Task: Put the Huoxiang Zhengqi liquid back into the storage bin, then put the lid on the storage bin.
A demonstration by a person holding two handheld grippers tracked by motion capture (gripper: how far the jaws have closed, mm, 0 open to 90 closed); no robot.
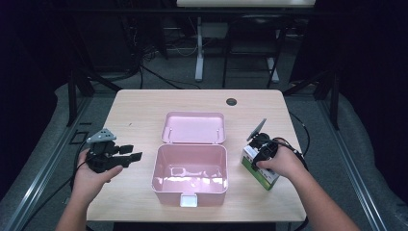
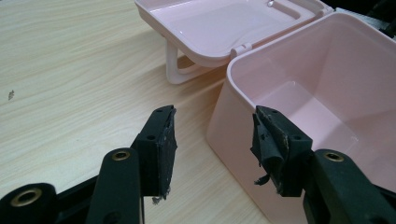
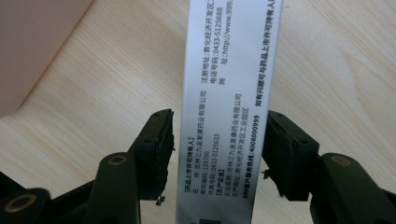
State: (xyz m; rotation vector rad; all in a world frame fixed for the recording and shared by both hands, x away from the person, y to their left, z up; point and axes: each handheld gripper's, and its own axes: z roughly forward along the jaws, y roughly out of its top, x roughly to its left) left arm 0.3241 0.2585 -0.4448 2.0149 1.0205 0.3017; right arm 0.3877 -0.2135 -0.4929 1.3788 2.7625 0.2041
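Note:
An open pink plastic box (image 1: 159,169) stands mid-table, its lid (image 1: 193,127) folded back flat behind it and its inside bare. My left gripper (image 1: 132,159) hovers left of the box, open, with nothing between its pads. The left gripper view has those jaws (image 2: 215,140) level with the box's near corner (image 2: 233,126) and the lid (image 2: 219,23) beyond. A white-and-green medicine carton (image 1: 267,180) lies right of the box. My right gripper (image 1: 260,161) straddles the carton's narrow printed face (image 3: 233,70), open (image 3: 219,149). A thin gap shows at its left pad.
The wooden table (image 1: 139,110) has a round cable hole (image 1: 231,101) near its far edge. One pink wall of the box (image 3: 32,46) sits close to the carton's left. Metal rails, cables and desk legs stand on the dark floor around the table.

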